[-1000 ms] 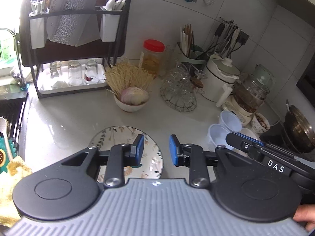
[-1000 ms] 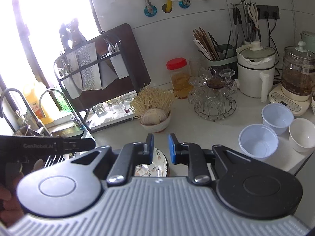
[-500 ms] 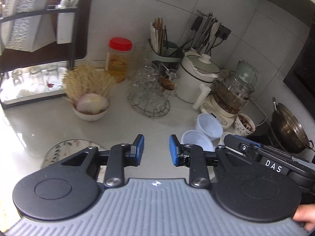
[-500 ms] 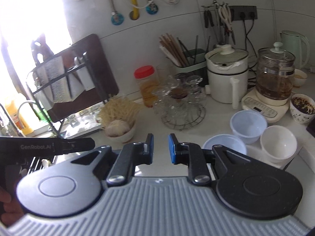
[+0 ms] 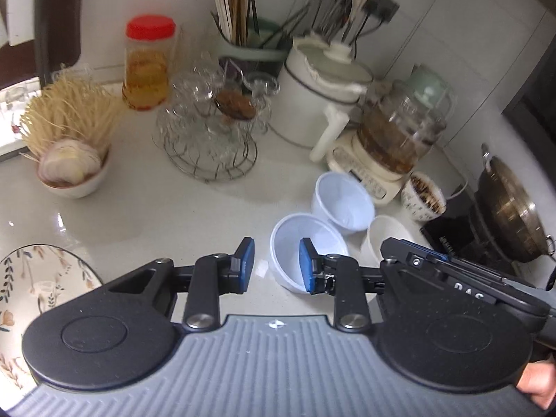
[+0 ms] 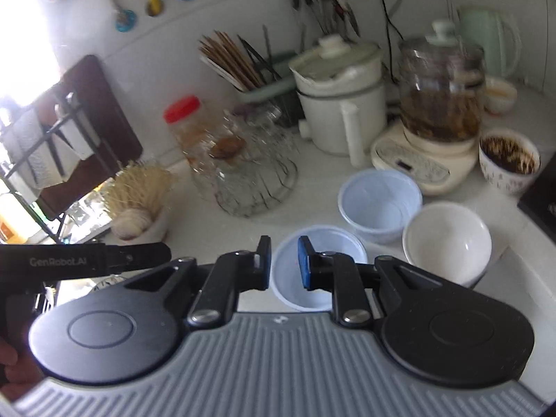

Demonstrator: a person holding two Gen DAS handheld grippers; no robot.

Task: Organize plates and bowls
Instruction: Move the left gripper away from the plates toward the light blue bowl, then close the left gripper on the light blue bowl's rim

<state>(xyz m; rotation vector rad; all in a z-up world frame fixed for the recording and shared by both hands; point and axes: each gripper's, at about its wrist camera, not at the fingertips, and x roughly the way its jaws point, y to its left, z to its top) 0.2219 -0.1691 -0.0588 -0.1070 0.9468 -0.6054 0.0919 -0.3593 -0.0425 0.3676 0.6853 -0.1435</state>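
You are holding both grippers, left (image 5: 274, 266) and right (image 6: 283, 264), empty with jaws parted over the nearest pale-blue bowl (image 6: 314, 290), sitting near the countertop's (image 5: 173, 208) right front edge beside two more bowls.

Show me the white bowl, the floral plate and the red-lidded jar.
white bowl (image 6: 448, 239), right wrist view, inner wall.
floral plate (image 5: 31, 278), left wrist view, patterned face.
red-lidded jar (image 5: 150, 27), left wrist view, lid.
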